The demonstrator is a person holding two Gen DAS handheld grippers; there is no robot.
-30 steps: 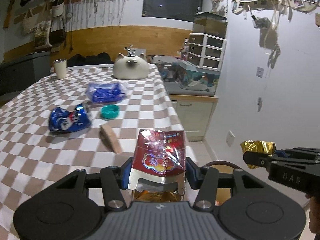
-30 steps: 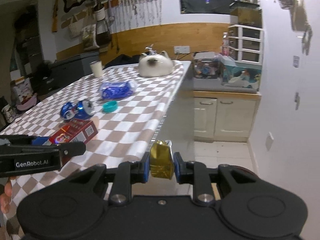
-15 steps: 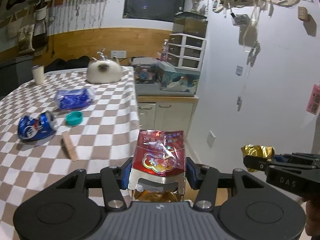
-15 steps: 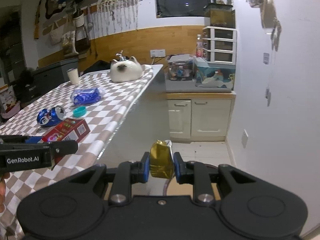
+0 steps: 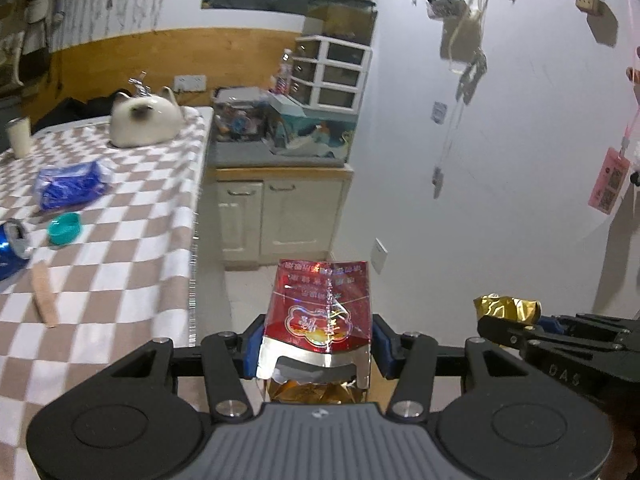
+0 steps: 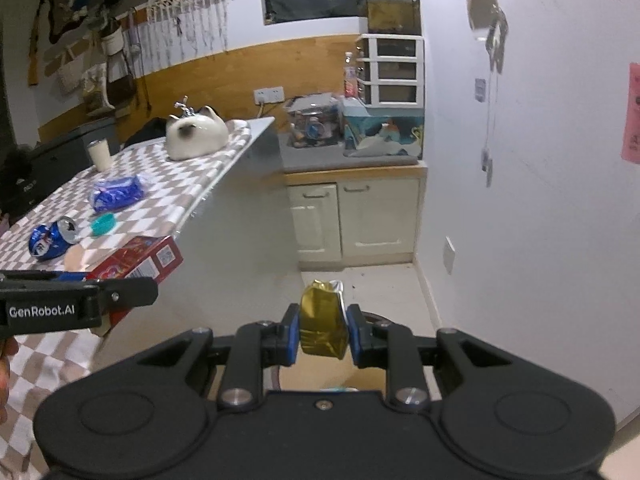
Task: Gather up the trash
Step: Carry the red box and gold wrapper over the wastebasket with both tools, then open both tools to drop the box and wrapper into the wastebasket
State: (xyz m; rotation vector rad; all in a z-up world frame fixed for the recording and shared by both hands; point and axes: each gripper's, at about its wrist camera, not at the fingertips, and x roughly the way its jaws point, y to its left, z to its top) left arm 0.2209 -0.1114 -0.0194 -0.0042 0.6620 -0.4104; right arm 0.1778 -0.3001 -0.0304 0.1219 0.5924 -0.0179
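Note:
My left gripper [image 5: 316,350] is shut on a red, shiny carton [image 5: 320,312] with a torn lower end, held past the table's right edge above the floor. The same carton [image 6: 138,258] shows at the left of the right wrist view. My right gripper [image 6: 323,330] is shut on a crumpled gold foil wrapper [image 6: 322,324], which also shows at the right of the left wrist view as the gold wrapper [image 5: 506,308]. On the checked table [image 5: 120,248] lie a crushed blue can [image 6: 50,236], a blue plastic bag [image 5: 70,186], a teal cap [image 5: 64,228] and a tan strip [image 5: 44,296].
A white cat-shaped holder [image 5: 146,122] and a cream cup [image 5: 18,136] stand at the table's far end. Cream cabinets [image 6: 354,220] with a cluttered top and a drawer unit [image 6: 394,70] line the far wall. A round rim [image 6: 376,318] shows on the floor below my right gripper.
Both grippers have swung to the right, off the table and out over the floor, each still holding its piece. The table has slid to the left in both views.

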